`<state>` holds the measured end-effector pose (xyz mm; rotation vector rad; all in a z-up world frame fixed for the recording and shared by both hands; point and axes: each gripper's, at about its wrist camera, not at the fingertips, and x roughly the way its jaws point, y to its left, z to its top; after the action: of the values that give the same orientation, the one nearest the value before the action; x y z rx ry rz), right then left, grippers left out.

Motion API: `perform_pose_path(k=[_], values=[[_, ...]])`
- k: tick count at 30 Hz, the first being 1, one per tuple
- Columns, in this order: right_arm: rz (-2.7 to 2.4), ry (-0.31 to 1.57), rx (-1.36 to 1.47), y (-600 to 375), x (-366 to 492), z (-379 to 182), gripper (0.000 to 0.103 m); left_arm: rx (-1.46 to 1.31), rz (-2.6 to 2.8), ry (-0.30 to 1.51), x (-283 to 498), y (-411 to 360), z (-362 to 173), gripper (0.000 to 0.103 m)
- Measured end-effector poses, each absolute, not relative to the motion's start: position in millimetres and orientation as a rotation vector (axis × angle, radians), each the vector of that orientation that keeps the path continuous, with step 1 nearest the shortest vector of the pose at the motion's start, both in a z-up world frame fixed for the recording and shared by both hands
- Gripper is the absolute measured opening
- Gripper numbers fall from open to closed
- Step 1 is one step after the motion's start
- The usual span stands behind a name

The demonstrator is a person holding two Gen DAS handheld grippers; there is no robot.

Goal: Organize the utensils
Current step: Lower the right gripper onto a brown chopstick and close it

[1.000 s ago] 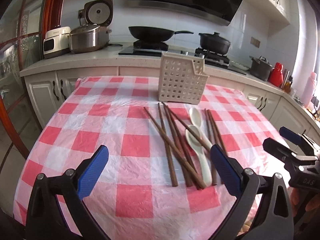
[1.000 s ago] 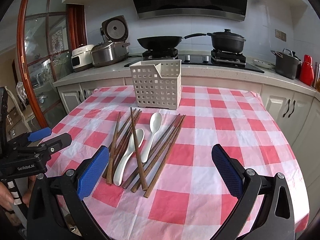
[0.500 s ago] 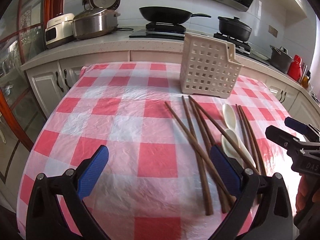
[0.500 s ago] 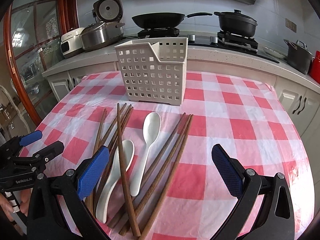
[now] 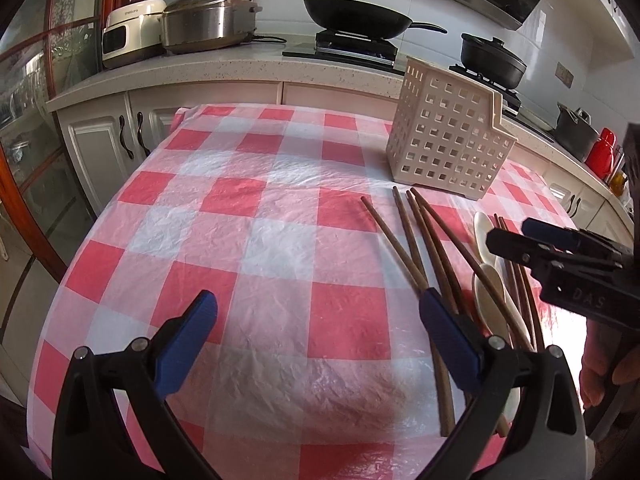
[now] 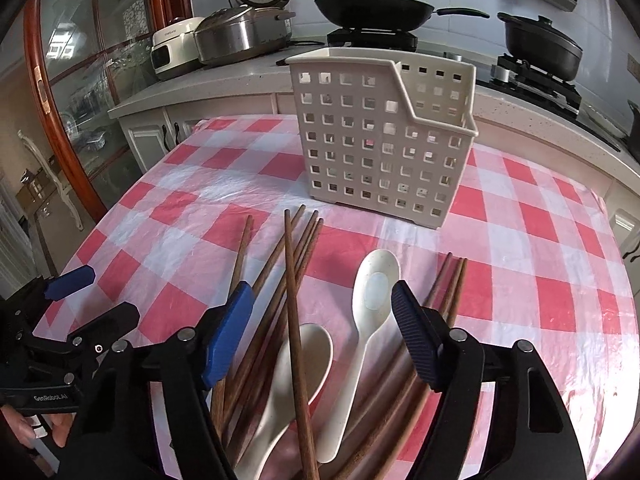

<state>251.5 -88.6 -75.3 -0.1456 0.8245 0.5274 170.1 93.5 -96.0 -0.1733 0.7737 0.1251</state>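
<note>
Several brown wooden chopsticks [image 6: 294, 280] and two white spoons [image 6: 366, 320] lie in a loose pile on the red-checked tablecloth [image 6: 520, 280]. A cream perforated basket [image 6: 384, 140] stands upright behind them. My right gripper [image 6: 322, 328] is open, low over the pile, its fingers straddling chopsticks and spoons. My left gripper [image 5: 316, 336] is open over bare cloth left of the chopsticks [image 5: 424, 248]; its right finger overlaps them. The basket [image 5: 448, 148] stands beyond. The right gripper [image 5: 560, 256] shows at the right edge.
A kitchen counter [image 5: 240, 68] runs behind the table with a rice cooker [image 5: 208, 20], a wok [image 5: 356, 12] and a pot [image 5: 492, 60]. A glass door with a wooden frame [image 6: 52, 92] stands left. The left gripper [image 6: 72, 316] shows at the lower left.
Both grippers have moved forward and lower toward the table. The right gripper's fingers have narrowed somewhat and now straddle the pile. The left gripper has swung left of the chopsticks.
</note>
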Motion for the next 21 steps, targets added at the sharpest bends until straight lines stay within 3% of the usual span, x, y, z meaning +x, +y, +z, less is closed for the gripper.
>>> perform_pose_path(k=[5,7,14,21], values=[[0.581,0.878,-0.201,-69.4,262.7,-84.8,0.047,-0.168,0.109,0.810,173.7,91.7,-99.5,0.089],[0.595,0.889,-0.218,-62.6,267.3,-87.9,0.042,-0.167,0.096,0.819,175.4,91.0,-99.8,0.081],[0.620,0.929,-0.251,-46.5,283.1,-97.0,0.031,-0.176,0.052,0.844,190.0,86.6,-99.3,0.070],[0.640,0.961,-0.260,-43.3,290.0,-102.0,0.019,-0.219,0.016,0.883,210.0,83.9,-102.4,0.066]])
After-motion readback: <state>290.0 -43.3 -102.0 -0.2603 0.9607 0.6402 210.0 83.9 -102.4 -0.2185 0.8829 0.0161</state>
